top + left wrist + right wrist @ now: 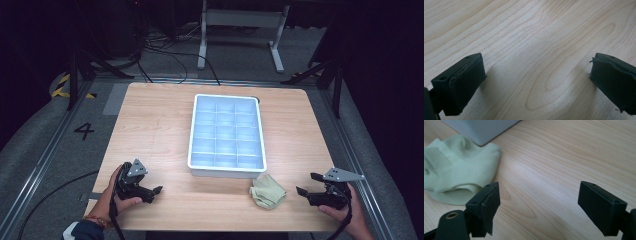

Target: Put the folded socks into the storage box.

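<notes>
Wooden table (150,130), light grain, lit from above. White compartment tray (226,172) sits mid-table, a grid of shallow cells, none visibly filled from the high view. Just off the tray's near right corner lies a pale green sock (267,192), bunched into a soft heap, touching or almost touching the tray wall; in the right gripper view the sock (456,170) lies partly against the grey corner of the tray (481,130). Right gripper (306,184) is at the near right edge of the table, jaws apart with bare wood between them, pointing toward the sock but clear of it; the left-hand jaw in its own view sits just in front of the fabric, not pressing it. Left gripper (159,190) rests low at the near left, well apart from the sock, jaws spread wide over bare table (536,50), holding nothing. Judgement on handling: the sock should be very light, limp and compressible, not fragile, knit surface giving good friction on the pads. It will sag and unfold when lifted. Best purchase looks to be the thick bunched fold or the ribbed cuff (434,167), pinched through several layers rather than one loose edge.
</notes>
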Tool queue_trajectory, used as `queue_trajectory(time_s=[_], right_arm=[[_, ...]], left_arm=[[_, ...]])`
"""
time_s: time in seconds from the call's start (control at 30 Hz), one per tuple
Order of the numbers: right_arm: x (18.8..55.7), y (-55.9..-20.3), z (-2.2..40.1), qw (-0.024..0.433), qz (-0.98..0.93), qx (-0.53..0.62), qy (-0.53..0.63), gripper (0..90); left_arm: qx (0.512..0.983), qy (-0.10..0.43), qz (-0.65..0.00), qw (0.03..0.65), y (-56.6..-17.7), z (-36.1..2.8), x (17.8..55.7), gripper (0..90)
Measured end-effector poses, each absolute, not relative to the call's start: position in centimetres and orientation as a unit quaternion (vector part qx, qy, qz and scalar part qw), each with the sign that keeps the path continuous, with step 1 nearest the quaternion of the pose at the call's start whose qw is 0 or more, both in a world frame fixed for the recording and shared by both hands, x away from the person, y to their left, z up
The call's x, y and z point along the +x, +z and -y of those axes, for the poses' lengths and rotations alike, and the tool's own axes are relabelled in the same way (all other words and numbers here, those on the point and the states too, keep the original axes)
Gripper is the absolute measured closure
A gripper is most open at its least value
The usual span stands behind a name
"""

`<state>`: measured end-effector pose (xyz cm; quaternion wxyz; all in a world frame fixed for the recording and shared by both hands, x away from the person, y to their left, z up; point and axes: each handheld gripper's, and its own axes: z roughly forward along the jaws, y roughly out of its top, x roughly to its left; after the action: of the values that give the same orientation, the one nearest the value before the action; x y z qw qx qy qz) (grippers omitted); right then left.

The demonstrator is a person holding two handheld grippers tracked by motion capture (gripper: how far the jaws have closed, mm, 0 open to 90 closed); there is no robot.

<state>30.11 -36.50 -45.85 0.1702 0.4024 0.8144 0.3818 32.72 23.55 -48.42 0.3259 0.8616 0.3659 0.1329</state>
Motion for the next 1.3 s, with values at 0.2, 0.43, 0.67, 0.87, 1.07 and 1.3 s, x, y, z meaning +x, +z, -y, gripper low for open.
queue_trajectory(time_s=[0.2, 0.43, 0.67, 0.87, 1.07, 1.3], right_arm=[[29.8, -45.0, 34.8, 0.167, -0.827, 0.378, 0.382, 19.8], [29.8, -44.7, 32.6, 0.159, -0.842, 0.352, 0.376, 22.0], [30.1, -44.1, 30.4, 0.151, -0.856, 0.325, 0.373, 22.9], [30.7, -44.5, 28.8, 0.142, -0.87, 0.31, 0.357, 24.2], [31.2, -45.1, 27.2, 0.132, -0.882, 0.296, 0.342, 24.1], [31.6, -46.3, 26.7, 0.115, -0.884, 0.305, 0.336, 23.3]], left_arm=[[0.862, 0.133, -0.366, 0.326, -48.4, -23.6, 32.7, 0.0], [0.862, 0.133, -0.365, 0.326, -48.4, -23.6, 32.7, 0.0], [0.862, 0.133, -0.366, 0.326, -48.4, -23.6, 32.7, 0.0], [0.862, 0.133, -0.365, 0.326, -48.4, -23.6, 32.7, 0.0], [0.862, 0.133, -0.366, 0.325, -48.4, -23.6, 32.7, 0.0], [0.862, 0.133, -0.365, 0.326, -48.4, -23.6, 32.7, 0.0]])
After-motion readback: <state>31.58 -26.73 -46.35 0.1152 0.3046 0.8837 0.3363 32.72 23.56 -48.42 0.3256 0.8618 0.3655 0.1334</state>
